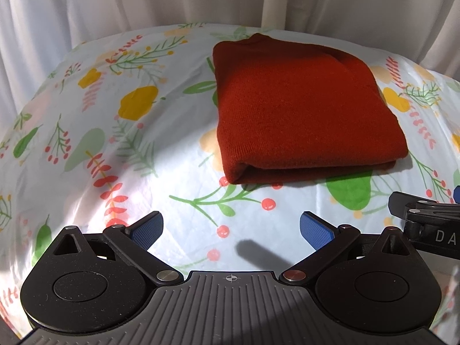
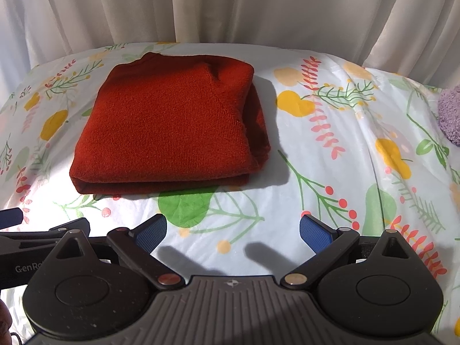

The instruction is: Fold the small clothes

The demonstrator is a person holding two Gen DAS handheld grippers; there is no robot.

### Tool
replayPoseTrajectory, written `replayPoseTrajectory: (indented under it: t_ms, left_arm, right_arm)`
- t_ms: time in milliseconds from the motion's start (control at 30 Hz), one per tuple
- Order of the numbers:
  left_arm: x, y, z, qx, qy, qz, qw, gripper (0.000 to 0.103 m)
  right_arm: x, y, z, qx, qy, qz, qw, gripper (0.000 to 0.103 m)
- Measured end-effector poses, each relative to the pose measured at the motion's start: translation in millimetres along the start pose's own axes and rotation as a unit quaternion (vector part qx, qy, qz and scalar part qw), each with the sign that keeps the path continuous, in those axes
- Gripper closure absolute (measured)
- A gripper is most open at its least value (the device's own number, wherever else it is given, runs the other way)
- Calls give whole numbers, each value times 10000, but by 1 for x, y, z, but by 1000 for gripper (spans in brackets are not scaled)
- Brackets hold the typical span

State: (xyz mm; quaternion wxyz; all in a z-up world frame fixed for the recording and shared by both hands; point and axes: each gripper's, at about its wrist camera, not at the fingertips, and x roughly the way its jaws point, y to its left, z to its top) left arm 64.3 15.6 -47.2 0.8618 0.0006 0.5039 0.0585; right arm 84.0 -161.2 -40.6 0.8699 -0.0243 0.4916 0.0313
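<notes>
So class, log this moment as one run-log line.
left gripper: open, empty | right gripper: open, empty | red knit garment: folded on floral cloth, untouched

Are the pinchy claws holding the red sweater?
No. The left gripper and right gripper are both open and empty; the folded red sweater lies untouched on the flowery cloth.

A floral-print cloth [image 2: 330, 172] covered the worktop before me, patterned with yellow fruit, green leaves and red berries. White pleated curtains [image 2: 230, 5] hung behind it. A lilac fuzzy item [image 2: 450, 115] lay at the cloth's right edge, partly out of frame.
</notes>
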Motion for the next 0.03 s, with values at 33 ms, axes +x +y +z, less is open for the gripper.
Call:
replayPoseTrajectory:
  t_ms: [33]
  left_arm:
    - [0,0,0,6,3,6,10000,0]
  right_arm:
    - [0,0,0,2,-4,4,10000,4]
